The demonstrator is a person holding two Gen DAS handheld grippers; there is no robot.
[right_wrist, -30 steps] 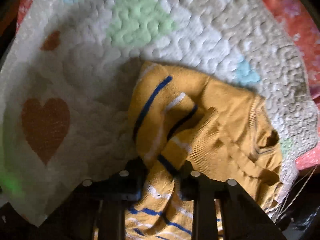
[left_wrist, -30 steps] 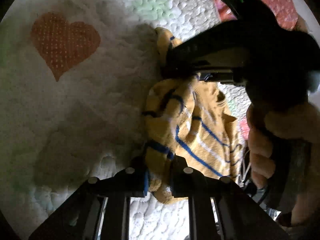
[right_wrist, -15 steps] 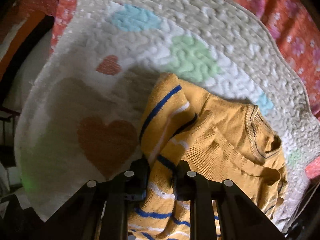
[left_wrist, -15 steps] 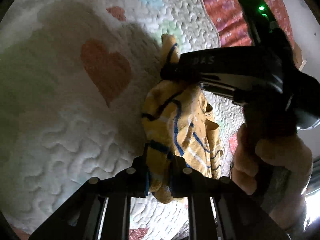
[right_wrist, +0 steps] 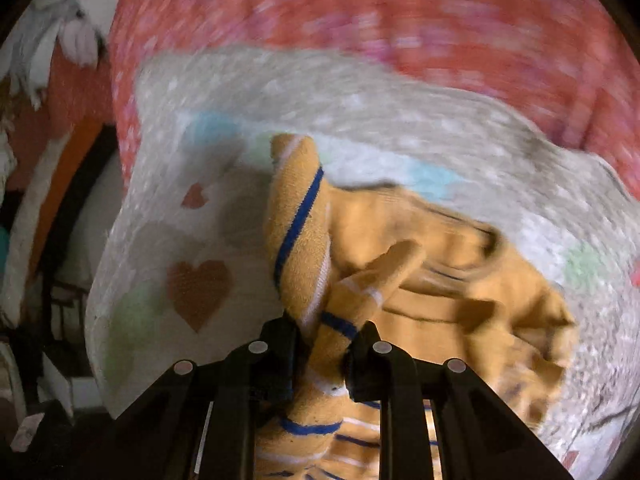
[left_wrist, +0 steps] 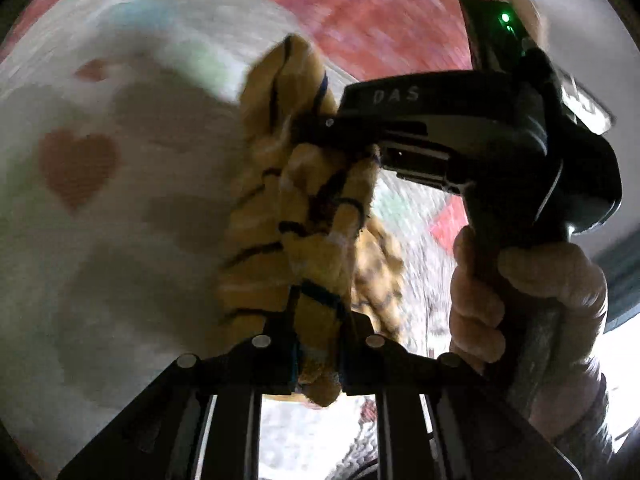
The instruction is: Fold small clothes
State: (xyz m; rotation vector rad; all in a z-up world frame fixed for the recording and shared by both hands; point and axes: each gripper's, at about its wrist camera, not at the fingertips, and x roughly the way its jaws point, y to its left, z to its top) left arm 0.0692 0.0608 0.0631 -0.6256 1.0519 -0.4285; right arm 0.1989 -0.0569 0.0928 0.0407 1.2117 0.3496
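Observation:
A small mustard-yellow knit sweater (left_wrist: 288,208) with blue and white stripes hangs bunched between both grippers, lifted above the white quilt (left_wrist: 80,240). My left gripper (left_wrist: 318,344) is shut on one edge of it. My right gripper (right_wrist: 326,344) is shut on another striped edge; the sweater (right_wrist: 432,280) trails off to the right, its lower part near the quilt (right_wrist: 200,208). In the left wrist view the right gripper (left_wrist: 320,126) shows from the side, clamping the cloth, with a hand on its handle. Both views are motion-blurred.
The quilt has orange hearts (left_wrist: 76,164) and pale green and blue patches. Under it lies a red dotted bedspread (right_wrist: 360,12). Left of the bed edge are dark furniture and clutter (right_wrist: 32,240).
Both grippers have lifted the sweater up off the quilt. It now hangs bunched between them, and the quilt looks farther away.

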